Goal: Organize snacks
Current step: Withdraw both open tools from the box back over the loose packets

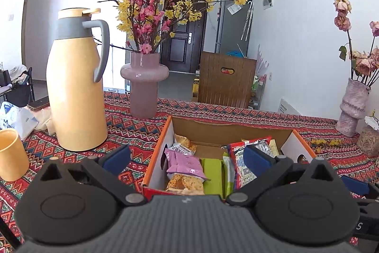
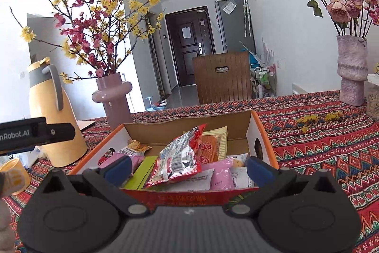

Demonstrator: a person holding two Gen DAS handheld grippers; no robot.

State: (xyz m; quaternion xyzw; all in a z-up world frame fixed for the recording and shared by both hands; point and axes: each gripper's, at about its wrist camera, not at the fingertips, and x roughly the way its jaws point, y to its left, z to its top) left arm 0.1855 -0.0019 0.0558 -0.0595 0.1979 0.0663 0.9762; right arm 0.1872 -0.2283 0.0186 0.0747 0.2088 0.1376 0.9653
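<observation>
**Both jaws wide over the snack box**

On the desk [image 2: 319,134], under its red patterned cloth, the cardboard box [image 2: 263,134] of snacks sat right in front of me. My left gripper [image 1: 187,154] hung with its jaws spread wide and nothing between them, over the box's left half, where a purple packet [image 1: 186,164] lay on a crisp-coloured one beside a green packet [image 1: 213,173]. My right gripper [image 2: 188,166] was just as wide and just as empty, its jaws straddling the near end of the box. A red-and-silver packet [image 2: 180,158] leaned up on the pile there, tilted, with a pink packet [image 2: 220,172] lying flat beside it.

I judged the step to be picking the next snack to tidy, and the leaning red-and-silver packet looked the easiest, standing proud of the rest. To do it well I would come down over its upper edge, close on the foil only, and keep clear of the pink packet and the cardboard wall. Foil slips, so a firm, square pinch mattered. The yellow flask [image 1: 75,87] and pink vase [image 1: 144,84] stood well apart, out of my way.
</observation>
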